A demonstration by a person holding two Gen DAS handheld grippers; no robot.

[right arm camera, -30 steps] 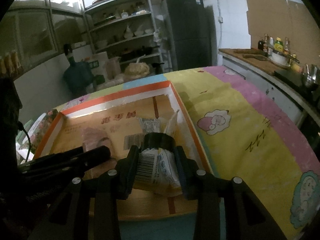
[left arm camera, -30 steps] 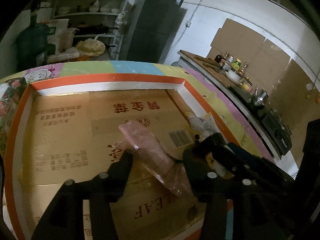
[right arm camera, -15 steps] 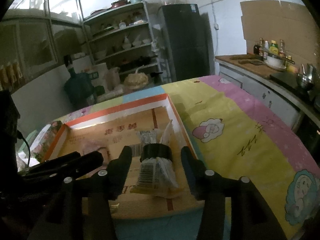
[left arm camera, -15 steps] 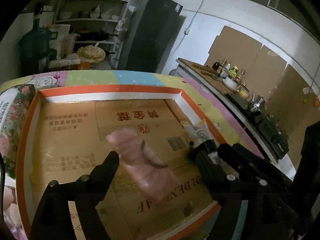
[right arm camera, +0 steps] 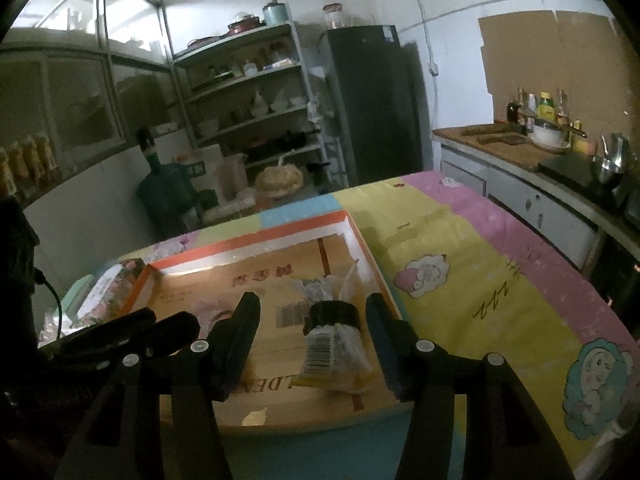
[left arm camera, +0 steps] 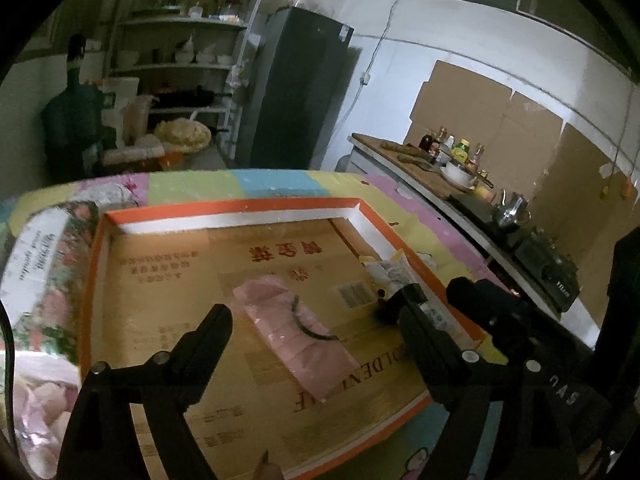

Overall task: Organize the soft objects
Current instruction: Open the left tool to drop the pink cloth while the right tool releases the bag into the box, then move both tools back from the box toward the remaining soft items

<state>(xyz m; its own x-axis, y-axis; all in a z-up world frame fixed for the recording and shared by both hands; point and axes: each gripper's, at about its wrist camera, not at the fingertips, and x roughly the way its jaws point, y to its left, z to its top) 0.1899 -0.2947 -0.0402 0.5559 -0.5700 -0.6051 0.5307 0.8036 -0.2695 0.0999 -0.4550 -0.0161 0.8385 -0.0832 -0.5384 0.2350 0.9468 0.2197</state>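
An orange-rimmed tray (left arm camera: 232, 206) lined with printed cardboard lies on the table. A pink soft packet (left arm camera: 280, 320) with a dark band lies flat on its floor. My left gripper (left arm camera: 310, 318) hovers above it, open wide and touching nothing. Near the tray's right wall lies a yellow-and-white packet (right arm camera: 334, 354) wrapped by a black band (right arm camera: 334, 314). My right gripper (right arm camera: 312, 306) straddles it with its jaws opening, and the pads are clear of the packet. The same packet (left arm camera: 384, 272) shows in the left wrist view beside the right gripper's fingers (left arm camera: 480, 304).
A floral packet (left arm camera: 44, 256) and a bag of pale pink pieces (left arm camera: 36, 400) lie left of the tray. A cartoon-print cloth (right arm camera: 480, 280) covers the table to the right. A counter (right arm camera: 520, 152) with bottles and a kettle, shelves and a dark fridge (right arm camera: 372, 104) stand behind.
Both grippers opened and let go of their packets, which now lie in the tray. Both have risen and drawn back a little, so the tray looks smaller and farther.
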